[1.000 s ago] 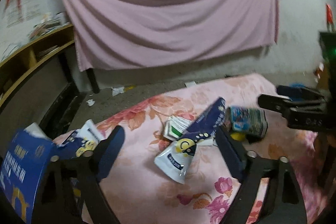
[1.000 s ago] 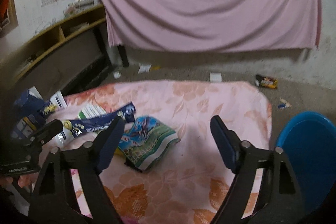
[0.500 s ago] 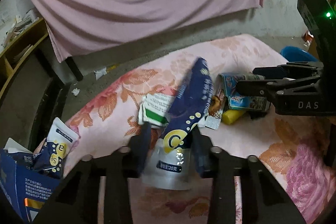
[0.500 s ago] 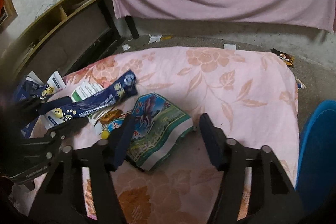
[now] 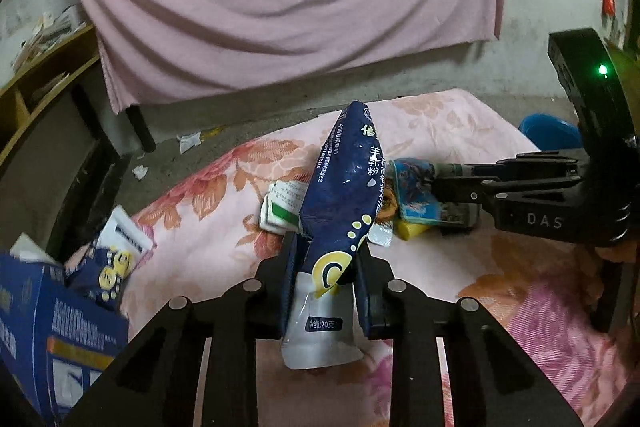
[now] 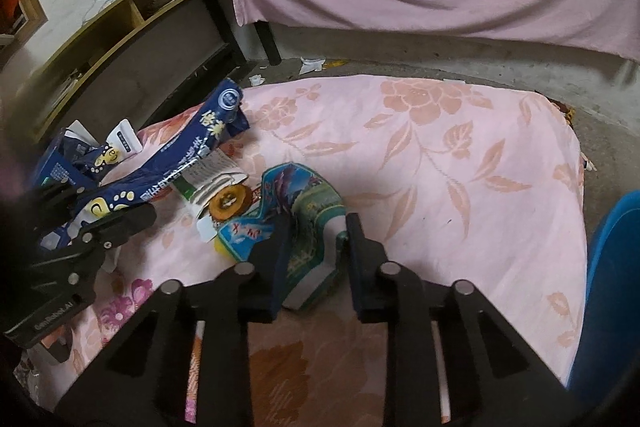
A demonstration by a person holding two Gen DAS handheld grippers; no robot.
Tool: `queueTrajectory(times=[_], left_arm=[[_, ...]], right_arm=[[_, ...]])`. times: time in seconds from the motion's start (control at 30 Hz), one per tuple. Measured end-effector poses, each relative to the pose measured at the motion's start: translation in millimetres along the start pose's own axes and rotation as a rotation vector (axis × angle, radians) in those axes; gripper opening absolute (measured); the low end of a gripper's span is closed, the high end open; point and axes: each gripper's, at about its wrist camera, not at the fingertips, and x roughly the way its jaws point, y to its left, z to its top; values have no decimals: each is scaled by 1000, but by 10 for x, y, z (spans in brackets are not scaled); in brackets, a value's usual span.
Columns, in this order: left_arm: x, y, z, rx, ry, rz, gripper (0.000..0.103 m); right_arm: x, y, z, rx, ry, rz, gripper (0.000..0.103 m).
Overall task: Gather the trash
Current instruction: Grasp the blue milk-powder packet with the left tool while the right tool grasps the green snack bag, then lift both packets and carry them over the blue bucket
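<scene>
Wrappers on pink cloth (image 6: 460,163): my left gripper (image 5: 326,263) clamps blue pouch (image 5: 344,195); my right gripper (image 6: 314,233) squeezes green packet (image 6: 308,203), blue bin (image 6: 612,291) nearby.

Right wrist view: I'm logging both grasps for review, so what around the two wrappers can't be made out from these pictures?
- Blue bin: cut off by the right edge of the right wrist view; its inside is unseen.
- Green-blue snack bag: its near end is hidden behind the right gripper.
- Yellow item: mostly covered by that bag in the left wrist view.
- Navy pouch: only its large print is legible; the left gripper hides its sides.
</scene>
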Motion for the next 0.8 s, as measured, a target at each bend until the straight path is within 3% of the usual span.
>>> queueTrajectory(times=[0.07, 0.37, 0.57, 0.8], left_arm=[[-48, -2, -24, -27, -1, 0, 22], [-221, 25, -92, -171, -34, -30, 22], [-419, -6, 11, -225, -112, -32, 22], [-740, -255, 303, -194, -255, -51, 22]], right_arm=[[-38, 31, -18, -9, -17, -1, 42], [-334, 39, -133, -18, -114, 9, 36], [-702, -18, -259, -13, -275, 17, 35], [-1218, -113, -433, -16, -492, -27, 36]])
